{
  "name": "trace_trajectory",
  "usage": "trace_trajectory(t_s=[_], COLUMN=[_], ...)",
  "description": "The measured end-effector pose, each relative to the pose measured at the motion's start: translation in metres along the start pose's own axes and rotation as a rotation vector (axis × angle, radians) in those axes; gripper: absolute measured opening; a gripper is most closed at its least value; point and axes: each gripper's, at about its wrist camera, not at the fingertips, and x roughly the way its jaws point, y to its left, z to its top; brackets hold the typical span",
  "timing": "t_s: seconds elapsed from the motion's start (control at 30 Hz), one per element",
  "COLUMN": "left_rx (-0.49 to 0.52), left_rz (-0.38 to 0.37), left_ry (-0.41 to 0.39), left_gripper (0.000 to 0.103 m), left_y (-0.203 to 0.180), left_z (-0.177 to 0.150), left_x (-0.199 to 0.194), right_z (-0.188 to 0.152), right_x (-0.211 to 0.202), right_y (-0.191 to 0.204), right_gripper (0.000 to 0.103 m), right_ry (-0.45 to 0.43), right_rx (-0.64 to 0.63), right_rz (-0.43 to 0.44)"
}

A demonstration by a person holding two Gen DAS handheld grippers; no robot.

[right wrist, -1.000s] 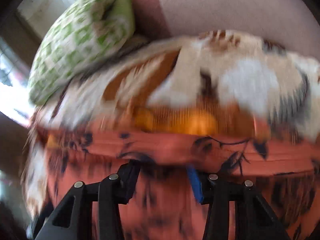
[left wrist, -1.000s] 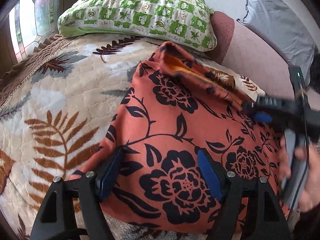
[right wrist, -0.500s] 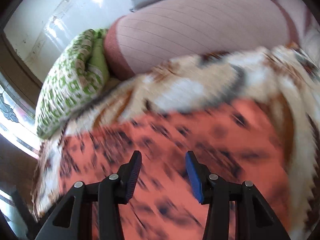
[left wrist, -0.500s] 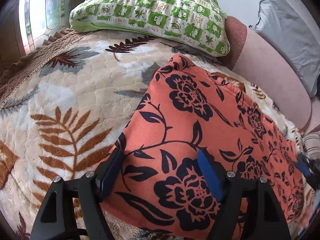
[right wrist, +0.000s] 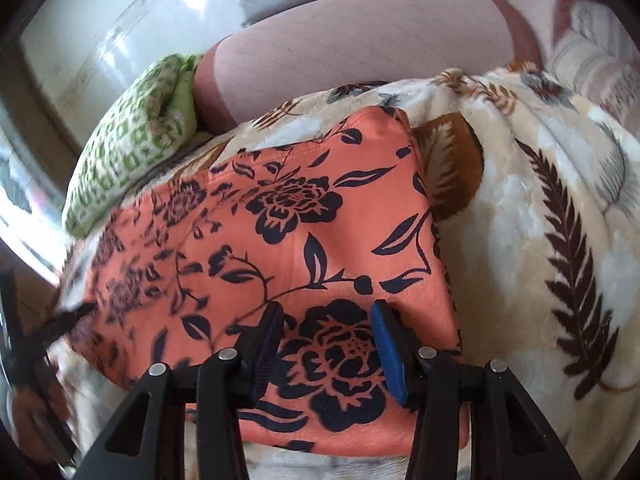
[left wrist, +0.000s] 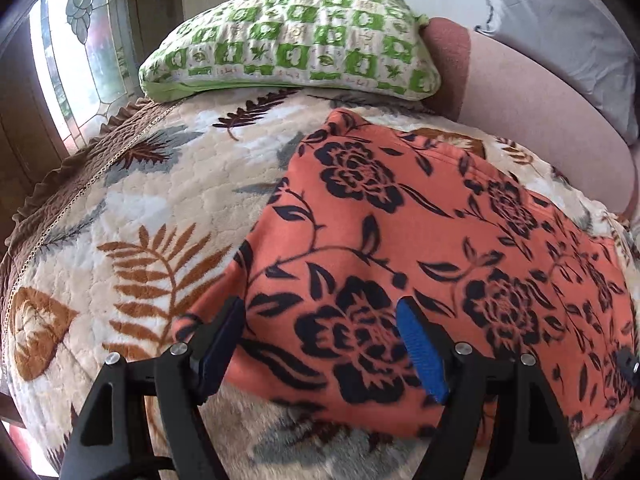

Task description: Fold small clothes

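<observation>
Both hand-held grippers stand agape and grip nothing: the left hand-held gripper [left wrist: 320,344] at lower centre of its view, the right hand-held gripper [right wrist: 326,350] likewise, each poised over the near edge of the orange floral garment [left wrist: 420,240]. It lies flat on the leaf-patterned blanket [left wrist: 140,208], likely spread for a fold, below the green pillow [left wrist: 288,60] at upper centre.

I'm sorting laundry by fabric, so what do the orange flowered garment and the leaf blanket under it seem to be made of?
The orange flowered garment looks like a soft matte knit or brushed fleece: no sheen, slightly fuzzy print edges, though I can't be sure. The leaf blanket looks like plush embossed fleece, with visible pile and puckered quilting texture.
</observation>
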Motion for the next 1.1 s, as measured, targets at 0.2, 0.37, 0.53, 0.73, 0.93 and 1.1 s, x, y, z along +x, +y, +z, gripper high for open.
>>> trace_trajectory(t_s=[0.2, 0.37, 0.53, 0.73, 0.93, 1.1], left_rx=[-0.028, -0.065, -0.079, -0.055, -0.001, 0.089], left_rz=[0.024, 0.042, 0.009, 0.024, 0.010, 0.133], left_ry=[0.030, 0.118, 0.102, 0.044, 0.081, -0.031], left_gripper=[0.081, 0.103, 0.103, 0.103, 0.103, 0.103], left_y=[-0.001, 0.006, 0.014, 0.009, 0.011, 0.007], left_z=[-0.011, -0.020, -0.023, -0.036, -0.044, -0.056], left_x=[-0.010, 0.021, 0.024, 0.019, 0.004, -0.034], right_z=[-0.008, -0.031, -0.026, -0.026, -0.025, -0.032], right_x=[-0.009, 0.028, 0.030, 0.016, 0.010, 0.035], right_y=[0.036, 0.052, 0.047, 0.053, 0.076, 0.071], right_gripper=[0.050, 0.051, 0.051, 0.051, 0.051, 0.051], right_ry=[-0.001, 0.160, 0.169, 0.107, 0.048, 0.148], right_rx=[-0.096, -0.125, -0.081, -0.058, -0.080, -0.066], right_rz=[0.103, 0.050, 0.066, 0.107, 0.158, 0.093])
